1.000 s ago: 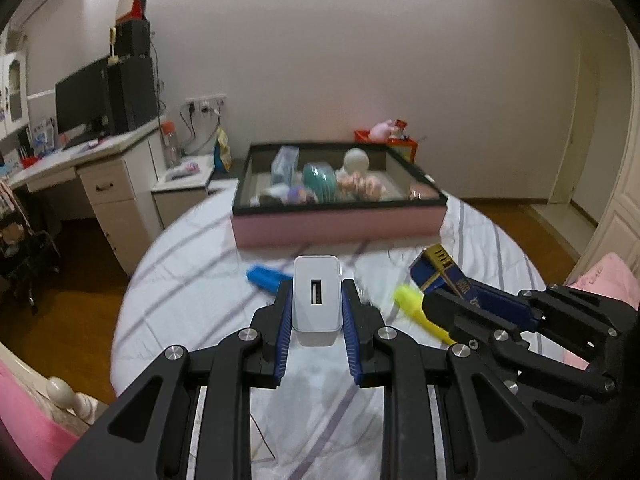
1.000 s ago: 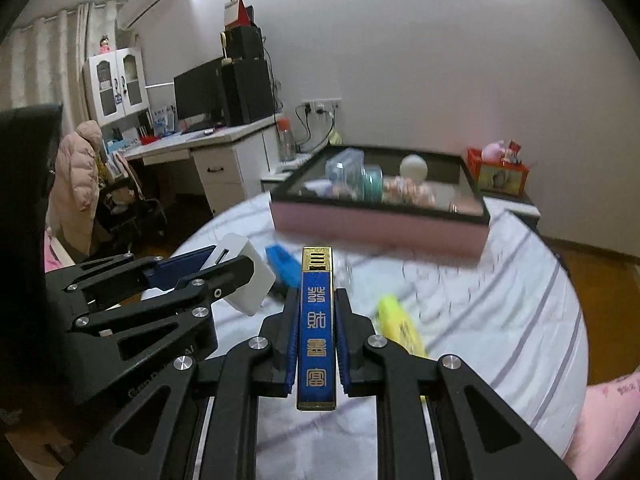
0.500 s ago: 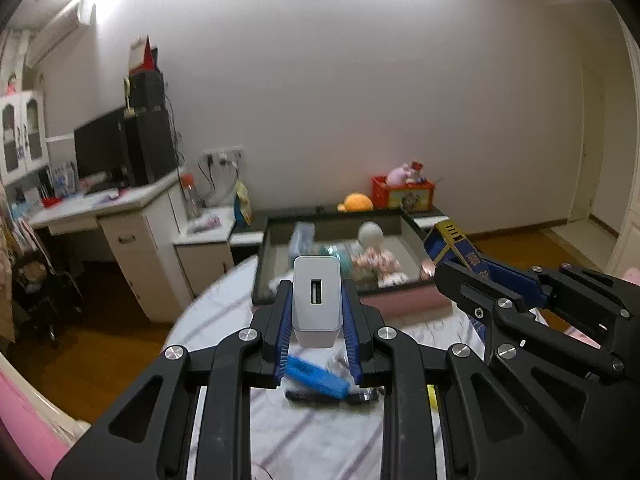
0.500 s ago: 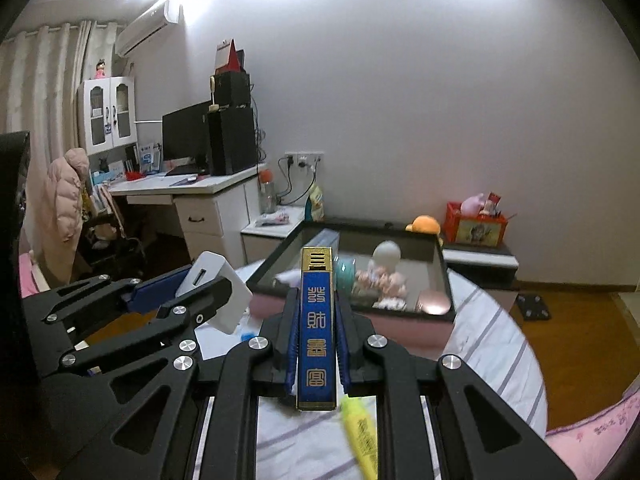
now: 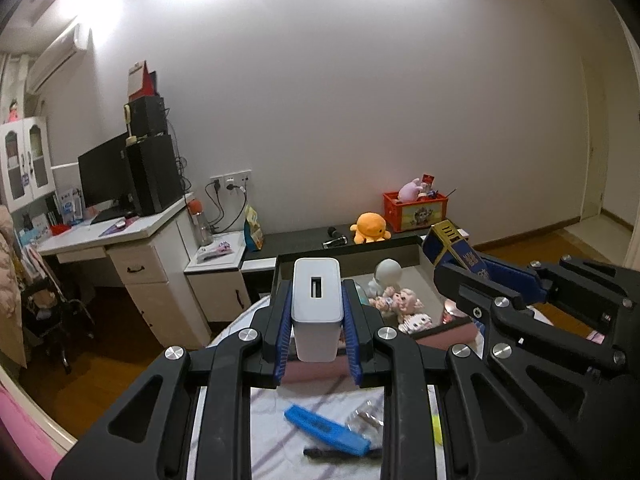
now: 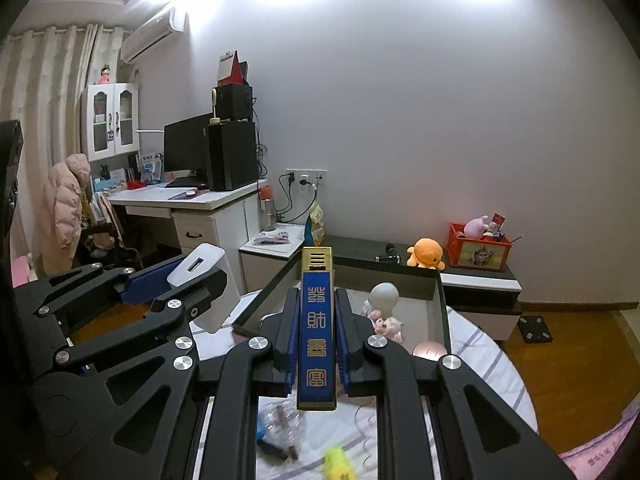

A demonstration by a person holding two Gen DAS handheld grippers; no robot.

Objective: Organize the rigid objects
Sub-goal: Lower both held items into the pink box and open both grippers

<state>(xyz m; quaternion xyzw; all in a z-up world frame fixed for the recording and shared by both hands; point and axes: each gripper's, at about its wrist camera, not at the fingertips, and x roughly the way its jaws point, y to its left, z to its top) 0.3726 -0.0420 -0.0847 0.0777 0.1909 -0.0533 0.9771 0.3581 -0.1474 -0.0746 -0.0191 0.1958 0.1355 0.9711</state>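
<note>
Right claw (image 6: 316,344) around blue 財-lettered box (image 6: 316,336)

I hold my left gripper (image 5: 317,320) level, its blue-padded jaws clamped on a load. My right gripper (image 6: 316,332) sits just beside it, likewise closed tight around what it carries.
</note>
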